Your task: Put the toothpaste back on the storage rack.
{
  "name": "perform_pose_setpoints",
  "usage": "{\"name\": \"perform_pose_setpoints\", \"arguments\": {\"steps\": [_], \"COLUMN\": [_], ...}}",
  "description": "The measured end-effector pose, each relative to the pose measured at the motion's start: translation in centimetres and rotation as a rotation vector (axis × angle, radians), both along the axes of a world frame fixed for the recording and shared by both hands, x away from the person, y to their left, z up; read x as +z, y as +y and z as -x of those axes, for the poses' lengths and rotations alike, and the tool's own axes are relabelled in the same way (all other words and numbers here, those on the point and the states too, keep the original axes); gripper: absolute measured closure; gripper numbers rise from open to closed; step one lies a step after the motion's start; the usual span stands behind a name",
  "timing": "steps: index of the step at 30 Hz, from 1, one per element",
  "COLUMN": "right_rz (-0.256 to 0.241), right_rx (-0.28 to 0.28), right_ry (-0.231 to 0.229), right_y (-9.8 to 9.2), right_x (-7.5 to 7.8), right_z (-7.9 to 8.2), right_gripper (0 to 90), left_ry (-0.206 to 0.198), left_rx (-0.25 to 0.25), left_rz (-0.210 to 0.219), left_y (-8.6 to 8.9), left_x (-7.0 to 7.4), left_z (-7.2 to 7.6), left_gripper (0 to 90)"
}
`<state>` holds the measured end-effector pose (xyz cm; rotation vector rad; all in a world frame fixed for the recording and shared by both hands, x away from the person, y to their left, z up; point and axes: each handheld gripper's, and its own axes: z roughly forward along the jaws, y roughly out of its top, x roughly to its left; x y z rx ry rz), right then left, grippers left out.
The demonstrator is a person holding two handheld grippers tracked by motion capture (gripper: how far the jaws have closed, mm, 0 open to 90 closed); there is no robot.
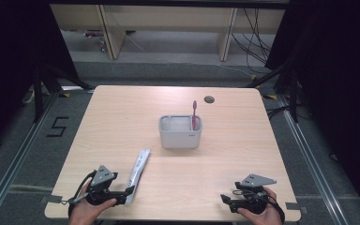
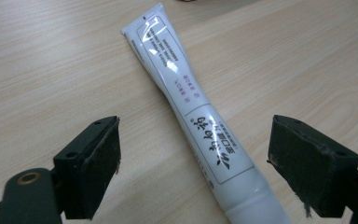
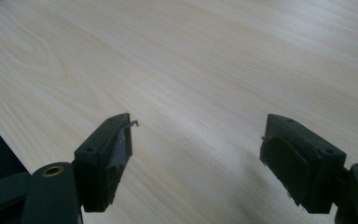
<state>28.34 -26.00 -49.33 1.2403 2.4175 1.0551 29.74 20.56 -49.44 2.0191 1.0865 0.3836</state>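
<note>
The white toothpaste tube (image 1: 138, 175) lies flat on the wooden table (image 1: 225, 154), toward the near left part of the top, its length running from the near edge up and slightly right toward the middle. In the left gripper view the toothpaste tube (image 2: 191, 116) shows printed lettering on its face, its flat crimped end pointing away and its rounder end nearest the camera. The left gripper (image 1: 130, 191) sits at the near end of the tube, held by the person's left hand (image 1: 90, 211); in its own view the left gripper (image 2: 193, 156) stands wide apart, one jaw on each side of the tube, neither pad touching it. Beyond the tube, near the table's middle, stands a grey rectangular holder (image 1: 180, 133) with a pink toothbrush (image 1: 194, 115) upright in its right compartment. The right gripper (image 1: 224, 198), held at the near right corner well apart from the tube, is also spread wide (image 3: 196, 149), over bare wood.
</note>
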Motion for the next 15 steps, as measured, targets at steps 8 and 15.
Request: {"name": "perform_pose_setpoints", "arguments": {"steps": [8,15], "right_rz": [-0.011,-0.013], "right_rx": [-0.002,0.002], "right_ry": [0.007,0.011], "right_y": [0.0,0.1], "right_x": [0.1,0.1], "right_z": [0.1,0.0], "right_gripper": [25.2,25.3], "left_ry": [0.055,0.095], "left_rx": [-0.016,-0.049], "left_rz": [-0.077,-0.107], "left_y": [-0.3,-1.3], "left_x": [0.9,1.1], "left_z": [-1.4,-2.5], "left_gripper": [24.6,32.2]}}
